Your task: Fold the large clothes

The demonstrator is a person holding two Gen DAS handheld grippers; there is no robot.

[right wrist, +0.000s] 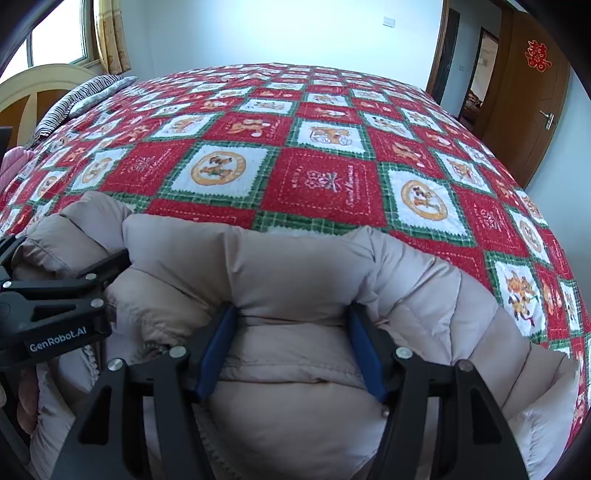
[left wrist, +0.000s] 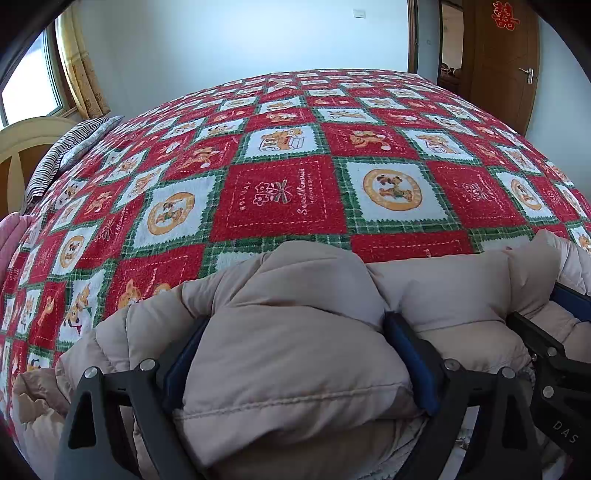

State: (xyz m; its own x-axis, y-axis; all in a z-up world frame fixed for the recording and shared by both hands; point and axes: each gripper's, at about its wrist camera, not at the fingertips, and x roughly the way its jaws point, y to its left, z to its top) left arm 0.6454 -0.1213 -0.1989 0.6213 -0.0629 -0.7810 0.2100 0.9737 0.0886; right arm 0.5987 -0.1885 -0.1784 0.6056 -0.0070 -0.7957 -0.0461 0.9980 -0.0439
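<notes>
At the near edge of the bed (left wrist: 280,192), your left gripper (left wrist: 295,354) and right gripper (right wrist: 291,347) each pinch a thick bunch of the beige puffer jacket (right wrist: 295,266), which is still bundled, so folding remains ahead.

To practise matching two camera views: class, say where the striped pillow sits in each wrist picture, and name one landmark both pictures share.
Left wrist: the striped pillow lies at the left edge, by the headboard.
Right wrist: the striped pillow lies at upper left, below the curtain.
Shared landmark: the red door ornament, upper right in both.
</notes>
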